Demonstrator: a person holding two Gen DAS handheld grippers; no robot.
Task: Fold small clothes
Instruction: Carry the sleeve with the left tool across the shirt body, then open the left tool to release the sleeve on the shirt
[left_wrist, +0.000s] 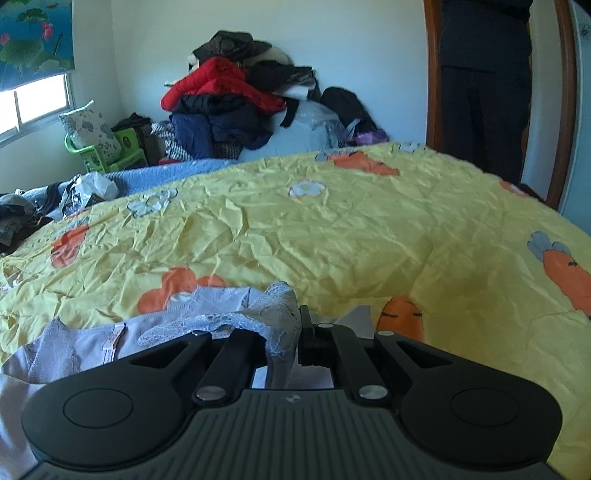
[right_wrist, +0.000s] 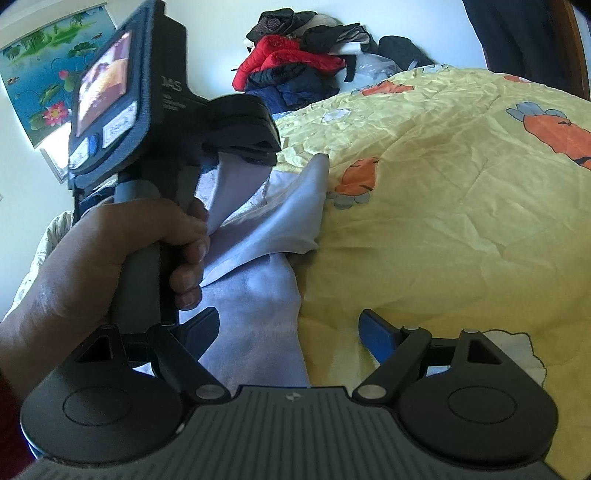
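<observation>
Left wrist view: yellow quilt (left_wrist: 332, 236) with orange carrot prints fills most of frame, covering the bed. Behind it a pile of clothes (left_wrist: 236, 107) against the white wall, red jacket on top area. A person in dark clothes (left_wrist: 484, 85) stands in the doorway at right. Green basket (left_wrist: 110, 147) by the window. Pale lilac garment (left_wrist: 92, 343) with lace trim lies on the quilt at lower left, one edge lifted. My left gripper (left_wrist: 301, 332) is clenched on the lace edge of that garment. Right wrist view: my left hand (right_wrist: 122, 251) wraps the other tool's handle, cloth draping from its jaws down to the quilt. My right gripper (right_wrist: 291, 332) is released, jaws wide apart, hovering over the garment's lower part and the quilt, nothing pinched.
</observation>
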